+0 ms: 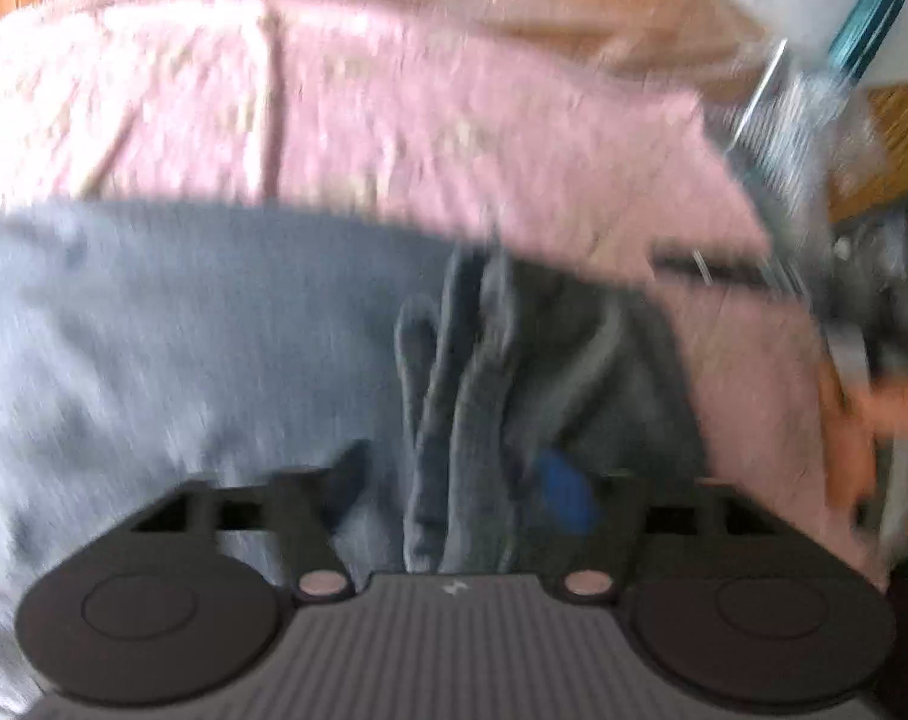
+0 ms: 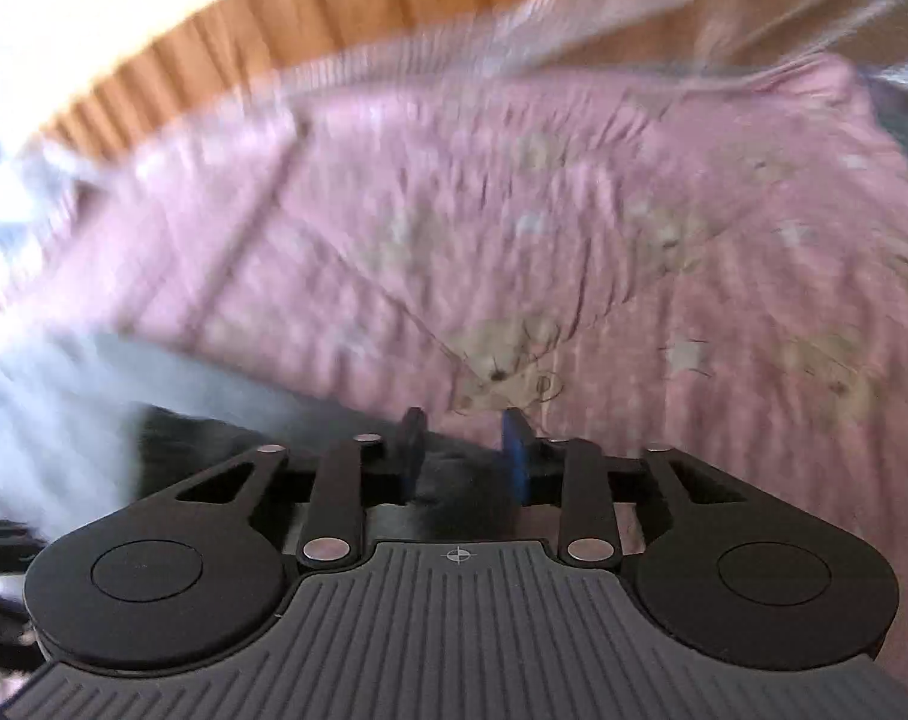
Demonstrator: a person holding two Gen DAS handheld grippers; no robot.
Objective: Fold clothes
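While both views are smeared by motion, the main things can be told apart:

Landmark: pink floral cloth (image 1: 394, 108), spread over a wooden surface (image 1: 664, 12); whether that is a bench or a floor I cannot tell.
Garment: grey garment (image 1: 184, 312) lies on the near part of the pink floral cloth, its middle bunched into ridges.
Left gripper (image 1: 454, 480): jaws wide apart, bunched grey folds between them, pads not seen pressing, so nothing gripped.
Right gripper (image 2: 463, 450): jaws about half open, nothing between them, over the near edge of the pink floral cloth.
Bottle: clear bottle (image 1: 814, 102) with teal cap, beyond the cloth's right end.
Progress: judged early; 1 garment is rumpled, no neat fold is visible.
Left to do: smoothing, folding, stacking.
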